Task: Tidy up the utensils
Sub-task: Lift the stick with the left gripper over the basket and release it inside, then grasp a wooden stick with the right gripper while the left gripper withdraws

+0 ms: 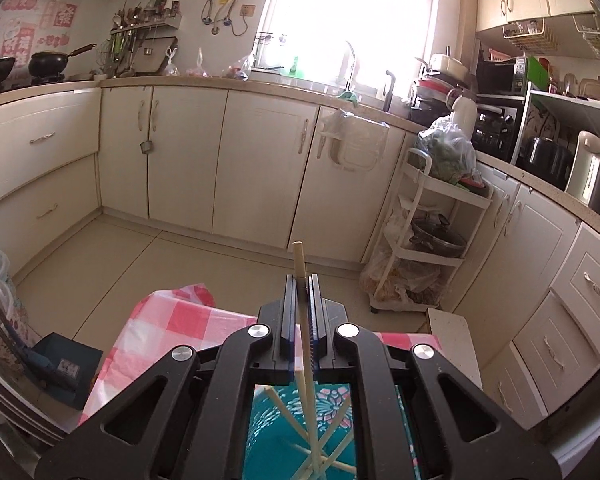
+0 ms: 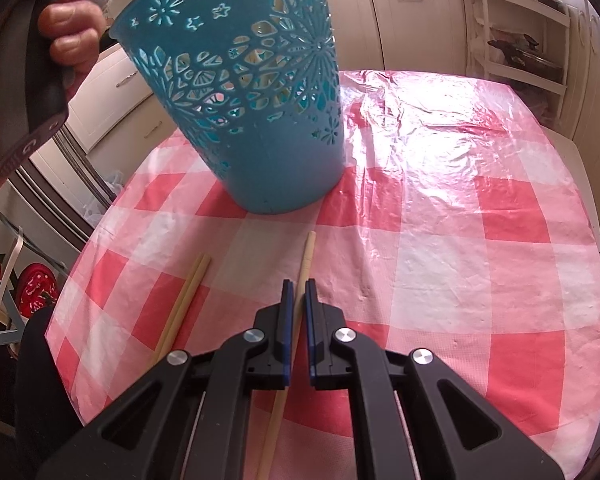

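My left gripper [image 1: 302,280] is shut on a pale wooden chopstick [image 1: 299,258] and holds it upright above the blue cut-out basket [image 1: 296,432], where several chopsticks stand crossed. In the right wrist view the blue cut-out basket [image 2: 252,92] stands on the red-and-white checked tablecloth [image 2: 440,240]. My right gripper [image 2: 299,286] sits low over the cloth, its jaws narrowly apart around a single chopstick [image 2: 305,258] that lies on the table. A pair of chopsticks [image 2: 188,296] lies to its left.
A hand on the left gripper's handle [image 2: 72,28] shows beside the basket. Cream kitchen cabinets [image 1: 256,168] ring the room. A white trolley [image 1: 424,240] with pots stands at the right. The table edge [image 2: 84,240] drops off at the left.
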